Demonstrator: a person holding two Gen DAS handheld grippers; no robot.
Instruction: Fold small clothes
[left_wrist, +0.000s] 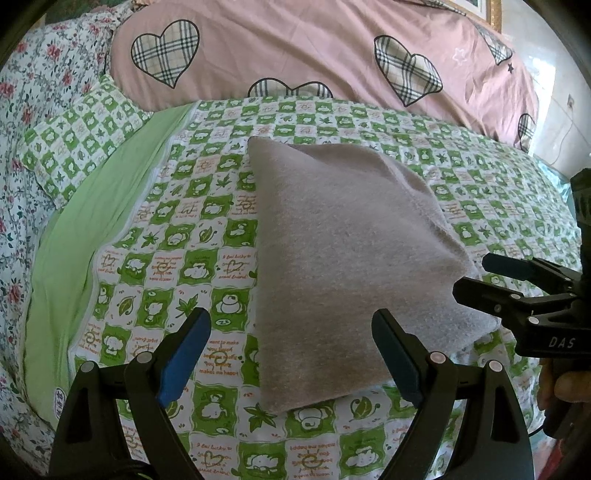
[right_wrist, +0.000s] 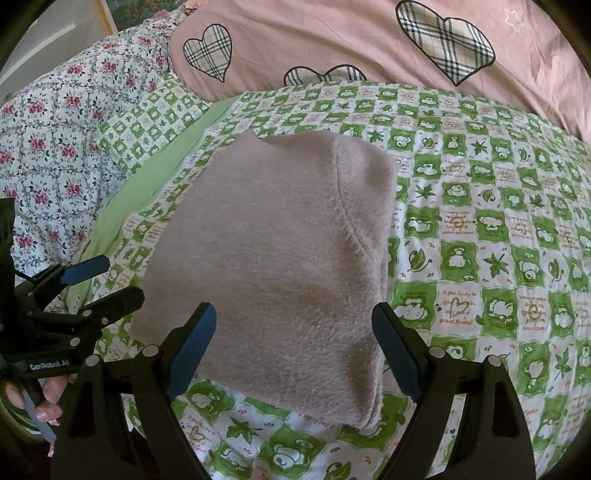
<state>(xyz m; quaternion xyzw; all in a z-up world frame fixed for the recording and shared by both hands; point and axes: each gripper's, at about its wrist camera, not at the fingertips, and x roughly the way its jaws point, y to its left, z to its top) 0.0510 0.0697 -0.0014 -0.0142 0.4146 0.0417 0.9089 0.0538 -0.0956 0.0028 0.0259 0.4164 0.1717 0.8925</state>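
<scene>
A small grey-beige knitted garment (left_wrist: 343, 254) lies folded into a compact rectangle on the green-and-white checked bedspread (left_wrist: 192, 206). In the right wrist view the same garment (right_wrist: 266, 266) shows a curved seam near its right side. My left gripper (left_wrist: 291, 354) hovers open just short of the garment's near left corner, nothing between its blue pads. My right gripper (right_wrist: 295, 350) stands open over the garment's near edge, its pads apart and not pressing the cloth. Each gripper shows in the other's view: the right gripper (left_wrist: 469, 273) at the garment's right edge, the left gripper (right_wrist: 118, 280) at its left edge.
A pink duvet (left_wrist: 332, 48) with checked hearts is bunched along the far side. A floral quilt (left_wrist: 29, 122) lies at the left, with a plain green sheet strip (left_wrist: 92, 229) beside it. A hand (right_wrist: 48, 398) grips the left gripper's handle. A tiled wall (left_wrist: 565, 110) stands at far right.
</scene>
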